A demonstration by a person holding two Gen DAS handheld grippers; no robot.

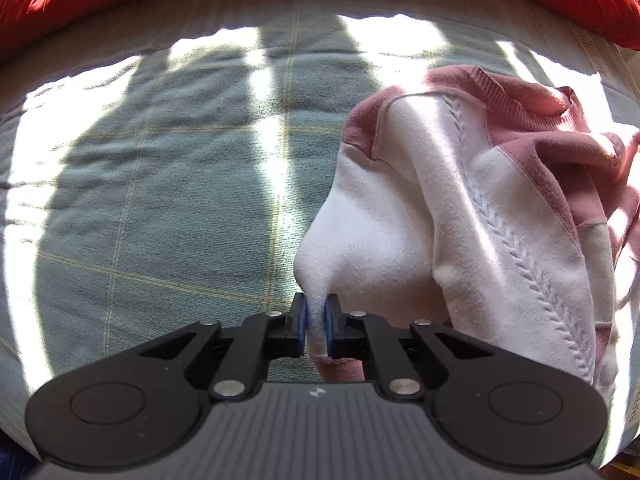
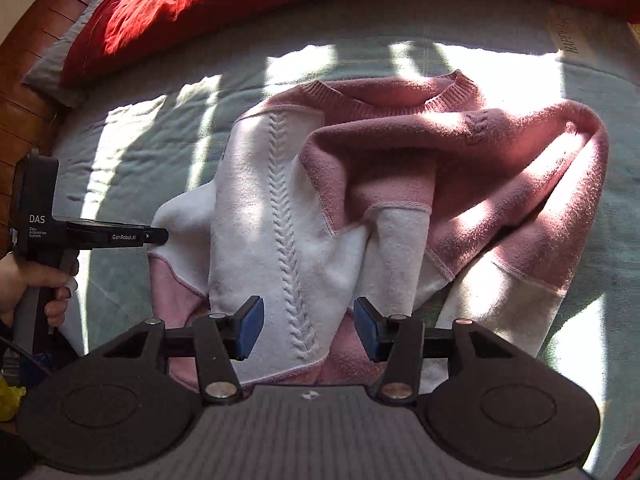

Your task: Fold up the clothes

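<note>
A pink and white knit sweater (image 2: 392,168) lies crumpled on a pale green bed cover (image 2: 128,148), collar toward the far side. My left gripper (image 1: 316,326) is shut on a pinch of the white sleeve fabric (image 1: 360,240) and lifts it off the cover; from the right wrist view the left gripper (image 2: 160,236) meets the sweater's left edge, a hand on its handle. My right gripper (image 2: 309,328) hangs open above the sweater's lower hem, blue pads apart on either side of the white cable-knit panel (image 2: 288,240), not pressing on it.
A red pillow or blanket (image 2: 240,4) runs along the far edge of the bed. Wooden floor (image 2: 20,92) shows at the left. Bright sun stripes and dark shadows cross the plaid cover (image 1: 160,184).
</note>
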